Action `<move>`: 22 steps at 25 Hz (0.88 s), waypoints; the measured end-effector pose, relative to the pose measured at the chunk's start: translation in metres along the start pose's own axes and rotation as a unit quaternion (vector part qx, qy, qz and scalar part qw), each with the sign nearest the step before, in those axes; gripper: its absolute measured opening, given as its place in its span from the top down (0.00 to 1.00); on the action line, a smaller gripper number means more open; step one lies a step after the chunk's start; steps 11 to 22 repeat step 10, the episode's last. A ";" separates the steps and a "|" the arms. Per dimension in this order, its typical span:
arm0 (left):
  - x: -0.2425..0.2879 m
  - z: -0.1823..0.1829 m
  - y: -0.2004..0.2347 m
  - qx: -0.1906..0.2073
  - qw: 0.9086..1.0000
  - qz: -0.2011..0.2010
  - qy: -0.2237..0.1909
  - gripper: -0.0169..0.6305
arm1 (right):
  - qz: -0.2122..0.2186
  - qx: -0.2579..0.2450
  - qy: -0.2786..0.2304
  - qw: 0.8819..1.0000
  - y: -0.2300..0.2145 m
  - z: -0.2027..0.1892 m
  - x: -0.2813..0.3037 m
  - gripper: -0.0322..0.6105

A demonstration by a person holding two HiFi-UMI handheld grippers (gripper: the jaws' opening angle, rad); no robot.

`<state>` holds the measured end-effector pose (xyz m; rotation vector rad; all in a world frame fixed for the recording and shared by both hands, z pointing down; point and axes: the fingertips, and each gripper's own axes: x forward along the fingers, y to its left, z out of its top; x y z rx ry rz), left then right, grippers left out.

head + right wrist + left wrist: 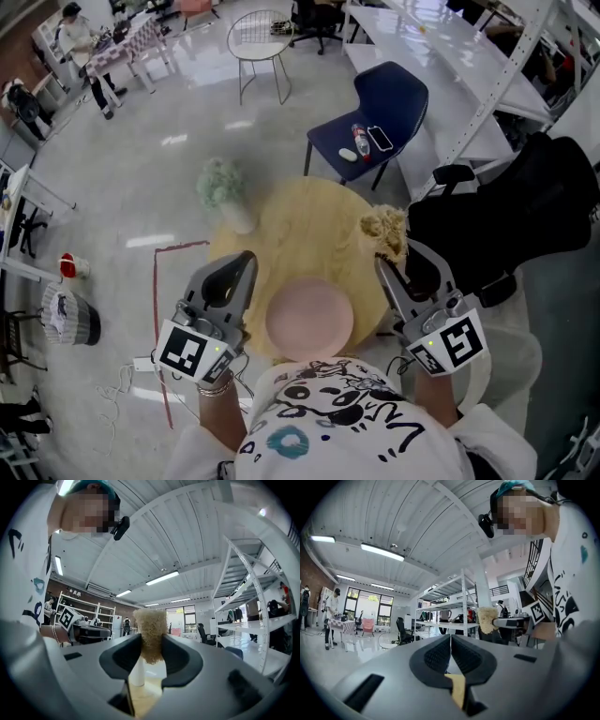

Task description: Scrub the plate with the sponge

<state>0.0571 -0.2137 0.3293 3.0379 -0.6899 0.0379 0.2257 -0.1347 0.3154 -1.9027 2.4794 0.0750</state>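
Tan, fibrous sponge [151, 630] fills my right gripper [151, 645]: its jaws pinch it from both sides, and it stands out past the pads. My left gripper [451, 641] has its jaws pressed together with nothing between them. From the head view, the grippers point away from me, one on each side of the pink plate [309, 319], which lies on the round wooden bench [309, 220] near my edge. The sponge shows over the bench's right rim, apart from the plate. A white vase [236, 217] of pale greenery stands at the left rim; a blue chair [380, 112] stands beyond.
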 end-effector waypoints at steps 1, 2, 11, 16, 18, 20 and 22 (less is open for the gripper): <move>0.001 0.000 -0.001 0.000 1.000 -0.001 0.000 0.94 | 0.000 0.000 0.001 1.000 -0.001 0.000 -0.001 0.73; 0.002 0.000 -0.002 0.000 1.000 -0.002 0.000 0.94 | 0.001 0.001 0.001 1.000 -0.001 -0.001 -0.001 0.73; 0.000 -0.003 0.008 -0.002 1.000 0.000 0.003 0.94 | 0.007 0.003 0.007 1.000 0.003 -0.005 0.008 0.73; 0.000 -0.003 0.008 -0.002 1.000 0.000 0.003 0.94 | 0.007 0.003 0.007 1.000 0.003 -0.005 0.008 0.73; 0.000 -0.003 0.008 -0.002 1.000 0.000 0.003 0.94 | 0.007 0.003 0.007 1.000 0.003 -0.005 0.008 0.73; 0.000 -0.003 0.008 -0.002 1.000 0.000 0.003 0.94 | 0.007 0.003 0.007 1.000 0.003 -0.005 0.008 0.73; 0.000 -0.003 0.008 -0.002 1.000 0.000 0.003 0.94 | 0.007 0.003 0.007 1.000 0.003 -0.005 0.008 0.73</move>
